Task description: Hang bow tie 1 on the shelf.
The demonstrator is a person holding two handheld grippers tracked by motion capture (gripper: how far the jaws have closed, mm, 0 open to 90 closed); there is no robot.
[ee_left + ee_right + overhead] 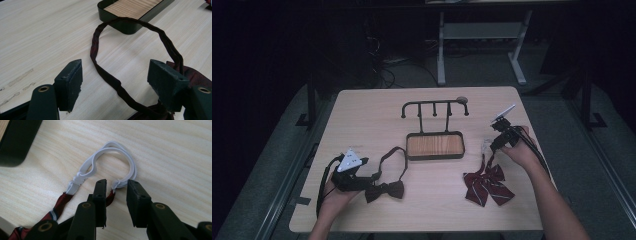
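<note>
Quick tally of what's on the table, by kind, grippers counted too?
Bow ties: 2, a dark one and a striped red one
Hook stands with tray: 1
Grippers: 2, left and right
Total: 5

Ahead of the left claw (115,82) the dark strap (105,75) lies across the gap between its jaws, and beyond the strap's loop the tray (130,26) blocks the way; off to its left side the table (37,37) is bare. Ahead of the right claw (116,195) the white elastic loop (110,147) lies flat, with open tabletop past it and the tray's corner (15,142) off to its far left
</note>
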